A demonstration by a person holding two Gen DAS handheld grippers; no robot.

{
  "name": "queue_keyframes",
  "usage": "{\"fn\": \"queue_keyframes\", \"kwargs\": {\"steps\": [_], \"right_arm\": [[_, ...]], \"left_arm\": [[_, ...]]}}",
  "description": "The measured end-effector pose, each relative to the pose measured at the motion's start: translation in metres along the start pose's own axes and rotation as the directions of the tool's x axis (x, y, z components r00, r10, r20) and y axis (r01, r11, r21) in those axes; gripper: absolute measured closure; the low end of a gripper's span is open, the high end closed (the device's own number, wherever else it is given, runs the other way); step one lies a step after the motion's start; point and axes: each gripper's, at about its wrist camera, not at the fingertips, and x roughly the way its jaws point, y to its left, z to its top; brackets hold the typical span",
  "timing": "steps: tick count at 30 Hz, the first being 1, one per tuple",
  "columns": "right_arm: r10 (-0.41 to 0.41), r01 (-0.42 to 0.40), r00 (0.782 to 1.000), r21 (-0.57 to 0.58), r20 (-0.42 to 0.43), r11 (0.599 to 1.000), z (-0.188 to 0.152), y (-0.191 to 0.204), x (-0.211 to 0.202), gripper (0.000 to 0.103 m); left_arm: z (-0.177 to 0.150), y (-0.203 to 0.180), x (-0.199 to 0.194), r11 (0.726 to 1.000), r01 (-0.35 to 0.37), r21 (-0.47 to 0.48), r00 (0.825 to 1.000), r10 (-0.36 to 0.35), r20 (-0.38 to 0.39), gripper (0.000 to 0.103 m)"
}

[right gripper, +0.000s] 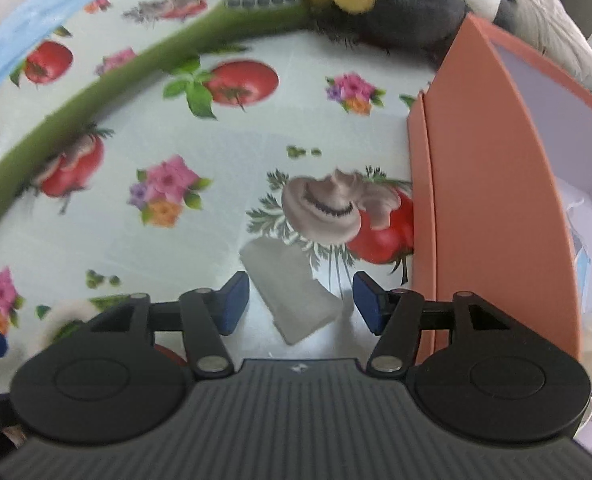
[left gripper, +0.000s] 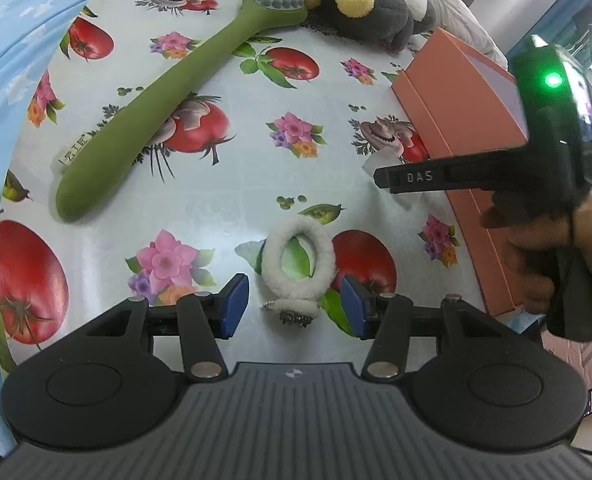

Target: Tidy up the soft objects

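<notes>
Left gripper [left gripper: 295, 306] is spread wide, jaws either side of a fluffy white hair tie [left gripper: 298, 266] lying flat on the table [left gripper: 224, 196], w/ a small dark sparkly charm at its near end. Pads aren't touching it yet. Right gripper [right gripper: 301, 300] is also apart, low over a translucent whitish soft block [right gripper: 292, 294] (looks like a sponge or gel pad; can't tell which) that sits just beside the orange box [right gripper: 492, 184]. Box is open on its right, pale inside, some items already in it. Farther back: long green massage brush [left gripper: 164, 116] w/ grey nubs, and a grey plush toy [left gripper: 376, 12] w/ a yellow pom-pom, touching the brush head.

Judgement: both grippers are set for pickups, nothing held yet.

Risks from here:
- Hair tie is thin and flat on a slick oilcloth. If the jaws close too high they'd likely skim over it or just push it along. Catching only the charm could let the loop dangle and slip out.
- Block is angled vs. the right jaws, so closing may twist it or squirt it out, since it's soft and probably smooth.
- Right jaw is near the box wall; could nudge the box.
- Grippers are near each other, so a clash is possible if both lift toward the box.
</notes>
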Motion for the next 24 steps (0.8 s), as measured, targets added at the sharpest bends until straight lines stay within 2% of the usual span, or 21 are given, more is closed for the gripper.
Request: {"fn": "queue_keyframes", "kwargs": {"steps": [2, 4, 6, 9, 17, 24], "right_arm": [[0.026, -0.026, 1.0, 0.017, 0.0, 1.0, -0.003, -0.003, 0.0, 0.045], [0.048, -0.048, 0.999, 0.038, -0.004, 0.998, -0.006, -0.006, -0.002, 0.062], [0.027, -0.028, 1.0, 0.042, 0.006, 0.999, -0.01, -0.007, -0.007, 0.067], [0.038, -0.04, 0.999, 0.069, 0.023, 0.997, -0.016, -0.009, -0.019, 0.073], [0.073, -0.08, 0.995, 0.105, 0.065, 0.991, -0.044, -0.006, -0.052, 0.073], [0.113, -0.117, 0.993, 0.122, 0.036, 0.986, -0.072, 0.0, -0.062, 0.073]], "left_arm": [[-0.002, 0.001, -0.001, 1.0, -0.002, 0.002, 1.0, 0.002, -0.001, 0.046], [-0.004, 0.001, -0.002, 1.0, -0.003, 0.002, 1.0, 0.003, -0.004, 0.046], [-0.006, 0.002, -0.003, 1.0, -0.001, 0.001, 1.0, 0.001, -0.005, 0.046], [-0.006, 0.003, -0.005, 1.0, 0.0, 0.001, 1.0, 0.0, -0.002, 0.046], [-0.008, -0.002, -0.01, 0.999, 0.002, 0.043, 1.0, -0.003, 0.016, 0.046], [-0.008, -0.007, -0.005, 0.998, -0.001, 0.067, 1.0, 0.001, 0.007, 0.048]]}}
